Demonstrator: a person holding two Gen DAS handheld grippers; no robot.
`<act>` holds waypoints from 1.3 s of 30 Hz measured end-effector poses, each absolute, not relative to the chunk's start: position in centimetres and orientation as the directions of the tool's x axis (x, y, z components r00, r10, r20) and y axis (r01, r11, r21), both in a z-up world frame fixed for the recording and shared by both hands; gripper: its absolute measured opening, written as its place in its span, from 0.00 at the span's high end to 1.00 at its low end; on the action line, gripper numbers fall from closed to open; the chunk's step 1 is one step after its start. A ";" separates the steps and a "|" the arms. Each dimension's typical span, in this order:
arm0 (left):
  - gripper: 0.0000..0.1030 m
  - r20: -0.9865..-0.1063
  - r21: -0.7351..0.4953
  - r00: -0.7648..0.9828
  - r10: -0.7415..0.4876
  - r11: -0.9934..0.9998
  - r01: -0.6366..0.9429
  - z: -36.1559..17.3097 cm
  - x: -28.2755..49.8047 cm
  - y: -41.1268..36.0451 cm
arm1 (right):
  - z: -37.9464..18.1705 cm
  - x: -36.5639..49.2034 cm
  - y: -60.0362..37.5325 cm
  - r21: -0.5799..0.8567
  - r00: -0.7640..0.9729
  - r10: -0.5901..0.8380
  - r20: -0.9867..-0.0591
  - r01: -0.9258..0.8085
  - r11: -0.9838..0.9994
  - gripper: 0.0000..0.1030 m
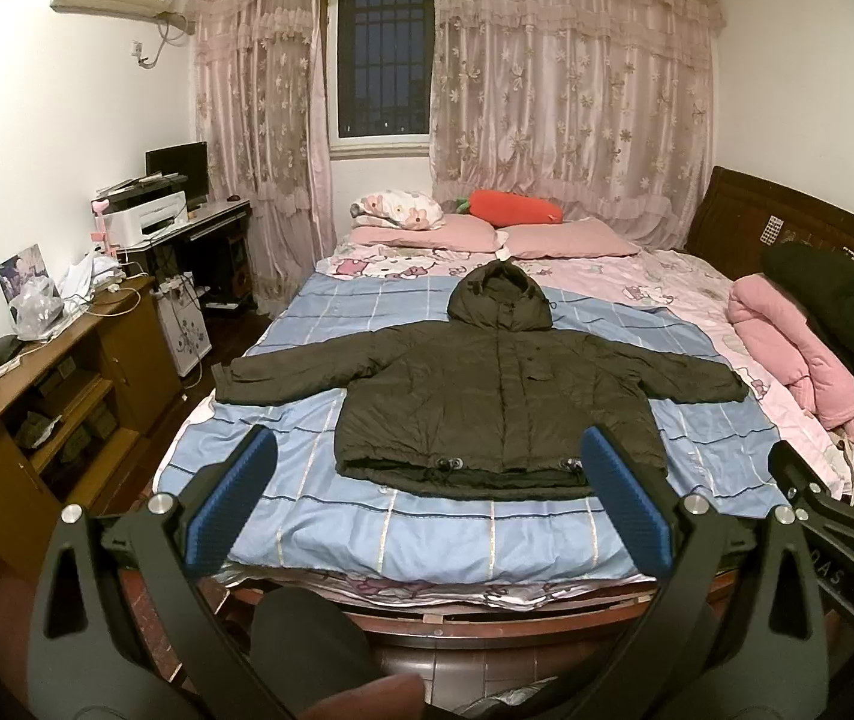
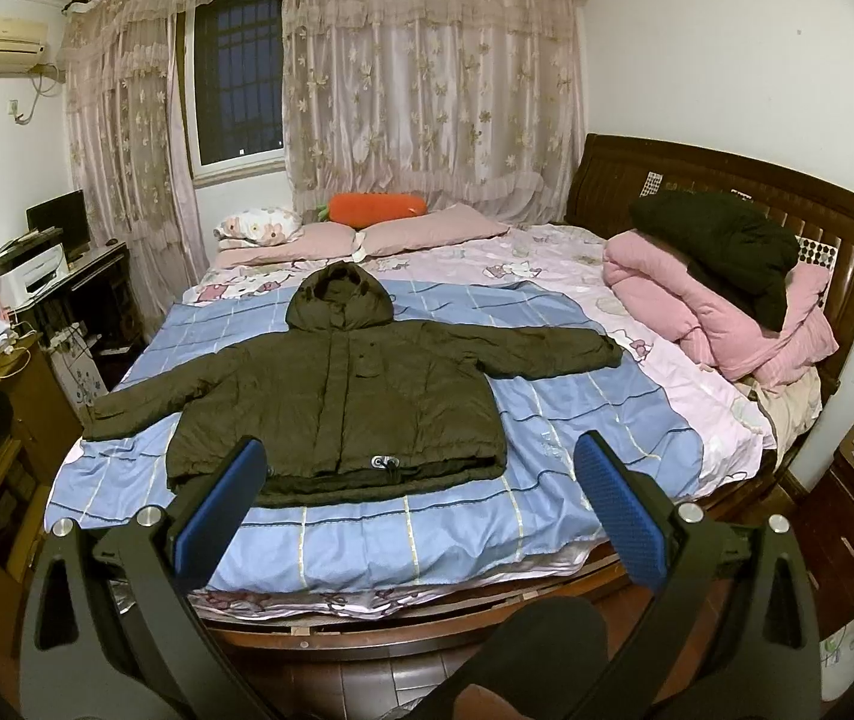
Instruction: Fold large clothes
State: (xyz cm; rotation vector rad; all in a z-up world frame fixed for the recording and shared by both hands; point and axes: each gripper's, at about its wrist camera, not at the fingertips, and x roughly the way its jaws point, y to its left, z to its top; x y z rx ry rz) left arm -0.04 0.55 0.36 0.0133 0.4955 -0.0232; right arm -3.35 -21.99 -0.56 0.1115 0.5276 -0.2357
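Note:
A dark olive hooded puffer jacket [image 1: 487, 396] lies flat, front up, on the blue checked sheet [image 1: 427, 528] of the bed, both sleeves spread out sideways and hood pointing to the pillows. It also shows in the right wrist view [image 2: 343, 402]. My left gripper [image 1: 427, 480] is open and empty, held above the bed's near edge in front of the jacket's hem. My right gripper [image 2: 421, 474] is open and empty, also before the hem; part of it shows in the left wrist view [image 1: 835, 510].
A folded pink quilt [image 2: 709, 312] with a dark garment [image 2: 727, 246] on it lies at the bed's right by the wooden headboard. Pink pillows [image 1: 487, 237] and an orange plush carrot [image 1: 514, 207] lie at the far end. A wooden cabinet [image 1: 55, 396] and desk stand left.

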 end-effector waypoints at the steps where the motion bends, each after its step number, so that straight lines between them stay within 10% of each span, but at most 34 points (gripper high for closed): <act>1: 0.02 -0.476 0.008 0.879 -0.016 1.000 0.023 0.3 0.0 0.5 | -0.5 -3.3 -22.0 0.044 0.838 -0.194 -0.511 0.251 0.967 0.01; 39: 0.02 -0.478 0.009 0.878 -0.017 1.000 0.025 -0.4 0.1 0.7 | -0.6 -3.3 -21.8 0.041 0.837 -0.194 -0.511 0.249 0.968 0.01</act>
